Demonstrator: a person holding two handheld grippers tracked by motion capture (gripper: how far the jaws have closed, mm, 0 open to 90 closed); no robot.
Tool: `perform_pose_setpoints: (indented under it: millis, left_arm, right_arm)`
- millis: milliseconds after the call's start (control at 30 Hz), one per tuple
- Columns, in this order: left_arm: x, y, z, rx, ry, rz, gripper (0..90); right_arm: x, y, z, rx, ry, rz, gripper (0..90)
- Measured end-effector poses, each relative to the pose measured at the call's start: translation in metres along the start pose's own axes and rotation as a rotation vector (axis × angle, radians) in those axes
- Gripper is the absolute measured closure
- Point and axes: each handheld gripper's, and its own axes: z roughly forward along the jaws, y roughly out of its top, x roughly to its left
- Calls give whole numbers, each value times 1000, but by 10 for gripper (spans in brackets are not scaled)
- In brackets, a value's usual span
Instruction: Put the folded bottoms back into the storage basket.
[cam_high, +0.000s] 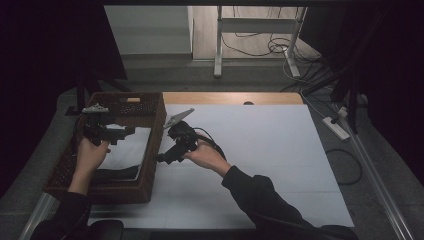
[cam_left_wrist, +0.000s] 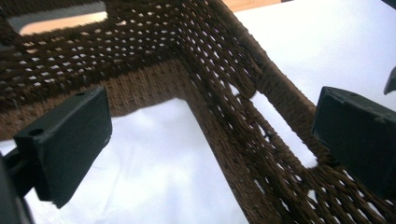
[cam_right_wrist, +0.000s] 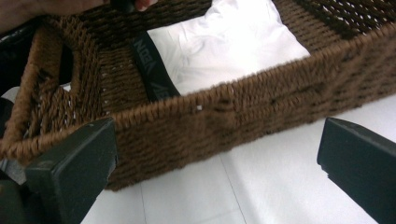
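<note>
A brown woven basket stands at the table's left, holding a white cloth and a dark garment with a lettered black band. My left gripper hangs over the basket's inside, open, its jaws wide apart above the white cloth with nothing between them. My right gripper is just outside the basket's right wall, pointing at it, open and holding nothing.
A white mat covers the table to the right of the basket. A wooden strip runs along the far edge. Beyond the table are cables and a power strip on the floor, and white desk legs.
</note>
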Motion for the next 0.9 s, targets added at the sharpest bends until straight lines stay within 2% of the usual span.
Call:
perform_pose_setpoints:
  millis: [200, 467, 667, 900]
  left_arm:
    - [-8, -3, -1, 4, -7, -4, 0]
    - [-25, -6, -6, 4, -21, 8, 0]
    - [-36, -10, -12, -3, -32, 21, 0]
    - [-51, -14, -16, 17, -42, 44, 0]
  right_arm:
    - [-3, -14, -11, -5, -10, 24, 0]
    - [-7, -31, -30, -9, -30, 46, 0]
    - [-8, -43, -45, -6, -45, 44, 0]
    - [-9, -56, -64, 7, -67, 38, 0]
